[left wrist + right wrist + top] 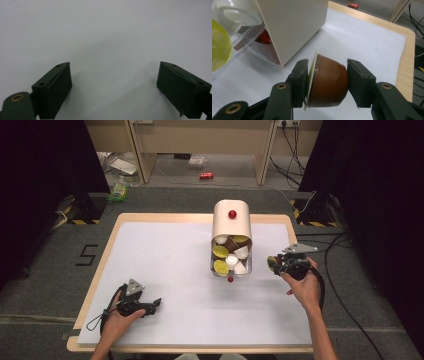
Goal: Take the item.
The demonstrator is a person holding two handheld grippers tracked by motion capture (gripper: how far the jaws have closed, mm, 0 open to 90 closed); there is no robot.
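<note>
Lab or studio recording bay, not a home.

Wooden table (100, 270) topped with a white sheet (165, 265) sits on grey carpet (45, 285); black curtains (45, 165) hang at 10 and 2 o'clock. Yellow-black hazard-taped stand bases (82, 212) sit at 10 and 2, loose cables (292, 150) at 1, a tape "5" (87, 255) on the floor at 9, and stray litter and a red can (206, 176) under a bench (200, 140) at 12.
</note>
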